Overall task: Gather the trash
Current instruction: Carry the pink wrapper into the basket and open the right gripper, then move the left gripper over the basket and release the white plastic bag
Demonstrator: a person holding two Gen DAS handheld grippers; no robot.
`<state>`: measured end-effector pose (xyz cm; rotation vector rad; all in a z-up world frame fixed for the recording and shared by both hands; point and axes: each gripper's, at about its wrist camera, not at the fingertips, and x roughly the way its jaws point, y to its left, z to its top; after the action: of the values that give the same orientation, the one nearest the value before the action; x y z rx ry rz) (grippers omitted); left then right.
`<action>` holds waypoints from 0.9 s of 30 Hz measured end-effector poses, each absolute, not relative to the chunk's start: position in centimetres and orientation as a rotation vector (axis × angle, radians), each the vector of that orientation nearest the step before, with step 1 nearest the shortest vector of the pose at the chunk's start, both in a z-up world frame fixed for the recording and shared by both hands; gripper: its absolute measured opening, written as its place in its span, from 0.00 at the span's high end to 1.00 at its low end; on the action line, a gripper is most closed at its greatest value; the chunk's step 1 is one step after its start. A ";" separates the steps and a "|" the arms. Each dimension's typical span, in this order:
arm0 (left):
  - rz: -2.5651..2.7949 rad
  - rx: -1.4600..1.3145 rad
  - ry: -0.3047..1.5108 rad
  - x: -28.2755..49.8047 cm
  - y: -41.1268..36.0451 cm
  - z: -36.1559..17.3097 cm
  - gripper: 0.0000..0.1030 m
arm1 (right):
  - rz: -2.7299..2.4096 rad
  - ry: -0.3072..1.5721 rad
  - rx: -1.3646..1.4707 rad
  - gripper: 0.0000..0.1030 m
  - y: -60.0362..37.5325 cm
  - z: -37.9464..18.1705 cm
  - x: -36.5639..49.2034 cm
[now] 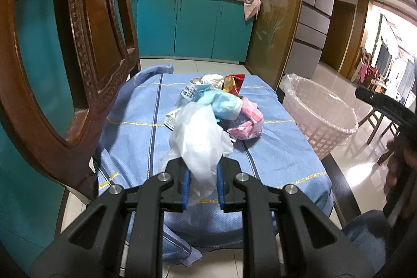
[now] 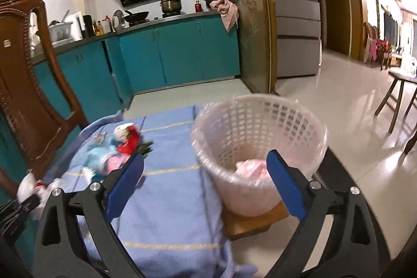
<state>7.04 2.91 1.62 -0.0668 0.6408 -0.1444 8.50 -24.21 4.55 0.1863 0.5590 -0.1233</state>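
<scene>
My left gripper (image 1: 202, 173) is shut on a white plastic bag (image 1: 198, 140), held just above the blue cloth (image 1: 135, 137). Behind the bag lies a heap of trash (image 1: 224, 103): a light blue mask, pink wrappers, a red snack packet and printed paper. My right gripper (image 2: 206, 173) stands open with nothing between its blue pads (image 2: 284, 181), hanging near the pink lattice basket (image 2: 260, 127). A pink crumpled piece (image 2: 250, 166) lies inside the basket. In the right wrist view the trash heap (image 2: 117, 150) is at the left, and the left gripper with the white bag (image 2: 28, 186) shows at the far left edge.
A carved wooden chair back (image 1: 83, 43) rises close on the left. The basket (image 1: 320, 116), lined with clear plastic, stands on a wooden stool (image 2: 250, 223) right of the table. Teal kitchen cabinets (image 1: 192, 28) are behind, a fridge (image 2: 297, 9) and shiny floor to the right.
</scene>
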 end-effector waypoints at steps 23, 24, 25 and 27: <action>-0.547 0.045 0.641 22.6 -21.6 8.5 0.22 | -0.254 0.534 0.447 0.10 -32.6 2.6 6.6; -0.541 0.063 0.647 23.4 -22.7 8.2 0.17 | -0.252 0.542 0.449 0.10 -32.6 2.5 6.8; -0.526 0.096 0.648 23.9 -23.4 7.7 0.17 | -0.248 0.547 0.448 0.10 -32.5 2.4 6.9; -0.491 0.120 0.654 23.8 -23.2 7.1 0.17 | -0.236 0.553 0.435 0.10 -32.2 2.4 7.0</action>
<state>23.80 -23.16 7.09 0.1198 0.6535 -0.4910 7.04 -32.21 2.42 0.4352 0.5529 -0.2355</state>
